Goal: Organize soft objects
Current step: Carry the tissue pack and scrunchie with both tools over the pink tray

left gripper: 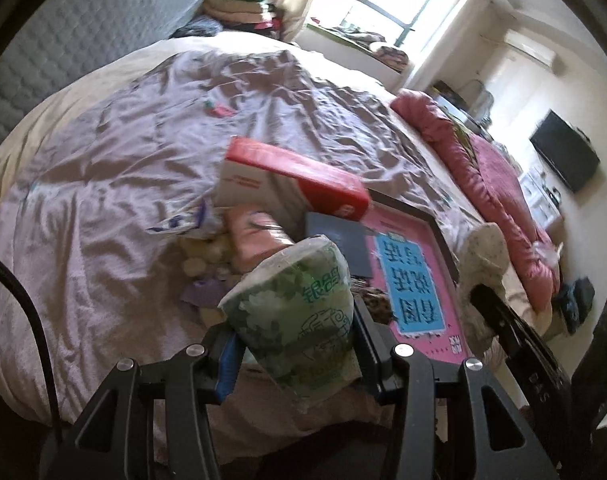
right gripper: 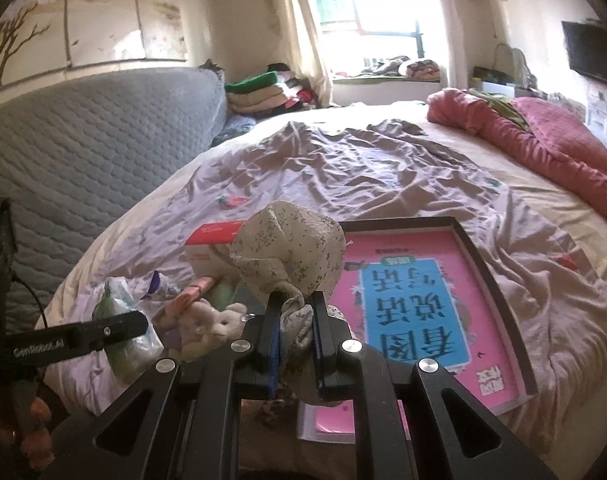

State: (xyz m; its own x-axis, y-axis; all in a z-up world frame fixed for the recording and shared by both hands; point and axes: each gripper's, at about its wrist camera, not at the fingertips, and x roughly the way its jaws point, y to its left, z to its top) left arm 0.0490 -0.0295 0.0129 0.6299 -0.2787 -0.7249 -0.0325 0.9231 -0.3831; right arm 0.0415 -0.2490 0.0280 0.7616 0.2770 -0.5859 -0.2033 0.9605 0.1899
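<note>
Lifting two soft things clear of the bed at once.

Left hand-held gripper (left gripper: 293, 354) has its jaws pressed on a green tissue pack (left gripper: 299, 320), squeezed about mid-body and tilted; right hand-held gripper (right gripper: 295, 322) is nearly closed, pinching a floral cloth pouch (right gripper: 289, 252) by its gathered neck, the bulk sticking up above the fingers. Both hang over the clutter near the bed's edge: red box (left gripper: 291, 178), plush toy (right gripper: 215, 322), and the pink book (right gripper: 415, 312) in its tray (right gripper: 499, 280). My read: keep both grips firm, since the pack's slick wrap could slip, carry them high enough to miss the box, and set each down among the soft things, not on the book.
</note>
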